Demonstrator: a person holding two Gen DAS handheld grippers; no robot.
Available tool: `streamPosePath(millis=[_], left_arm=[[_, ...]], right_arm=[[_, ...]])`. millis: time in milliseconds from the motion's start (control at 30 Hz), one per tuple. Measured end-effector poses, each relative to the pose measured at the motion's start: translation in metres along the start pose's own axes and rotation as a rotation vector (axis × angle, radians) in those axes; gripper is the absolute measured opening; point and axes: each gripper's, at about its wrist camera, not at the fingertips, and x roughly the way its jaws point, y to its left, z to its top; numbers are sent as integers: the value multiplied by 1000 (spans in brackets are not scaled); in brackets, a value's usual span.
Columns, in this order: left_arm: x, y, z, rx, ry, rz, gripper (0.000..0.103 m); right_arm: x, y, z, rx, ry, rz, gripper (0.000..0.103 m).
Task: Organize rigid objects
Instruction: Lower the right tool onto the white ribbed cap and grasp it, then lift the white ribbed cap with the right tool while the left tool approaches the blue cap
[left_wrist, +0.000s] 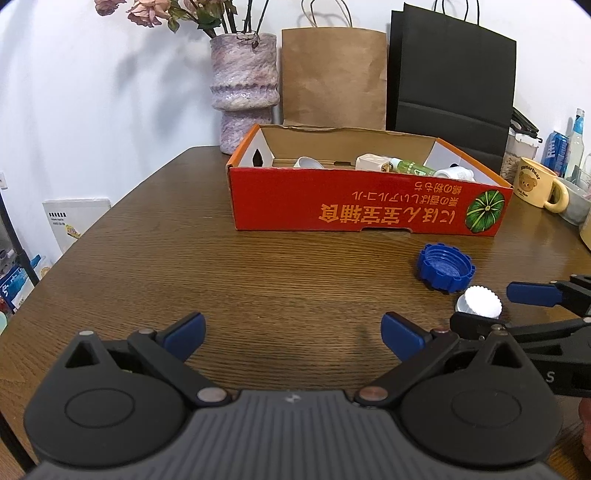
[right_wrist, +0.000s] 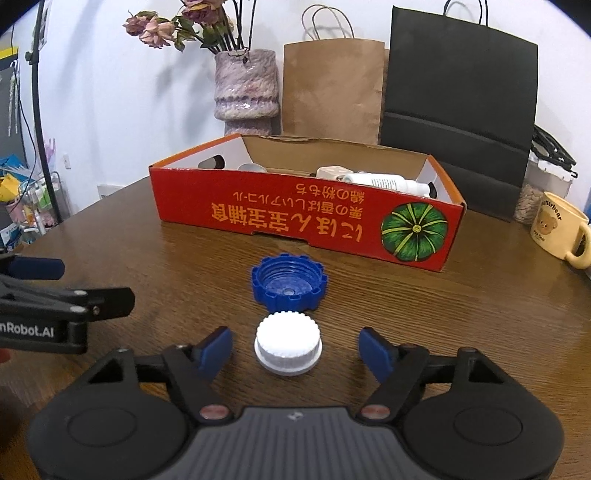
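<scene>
**Cap grab could slip or knock its neighbour**

White ribbed plastic bottle cap (right_wrist: 288, 348) sits top up on the brown wood-grain table (right_wrist: 443, 332), between the blue pads of the right gripper (right_wrist: 295, 350); the jaws stand apart on either side with clear gaps, so nothing is grasped yet. Just beyond it, nearly touching, lies the blue notched plastic lid (right_wrist: 290, 282), open side up; farther back stands the red cardboard box with the green pumpkin print (right_wrist: 306, 218), already holding several white and green containers.

Risks, as I judge them: the cap is low and round, so pads meeting it off-centre or too high on the ribbing could squirt it forward into the blue lid and scatter both; a grip on the flared bottom rim alone could tilt it and drop it on the way to the box; fingertips set too low might scrape the table. The left gripper (left_wrist: 293, 334), released and empty, hangs close to the left; crossing paths could bump the two tools.
</scene>
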Motion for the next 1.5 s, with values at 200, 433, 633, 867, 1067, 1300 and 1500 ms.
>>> streamPosePath(millis=[200,433,633,867,1067,1300,1500], left_arm=[[0,-1,-1,2,-3,1,103],[1,-2,-1,6,-3,8,103],[1,-5,-1,13,-8,24,103],[2,-13,2,33,-22,41,103],[3,-31,6,40,-28,19,103],[8,-62,11,60,-29,-13,103],[15,-91,14,75,-26,-27,103]], right_arm=[[1,-3,0,14,-6,18,40],[-4,-4,0,23,-29,28,39],[-8,-8,2,42,-53,32,39],[-15,-18,4,63,-86,32,39],[-19,-34,7,79,-114,24,39],[-22,-58,8,97,-139,8,39],[-24,-78,9,108,-156,-5,39]])
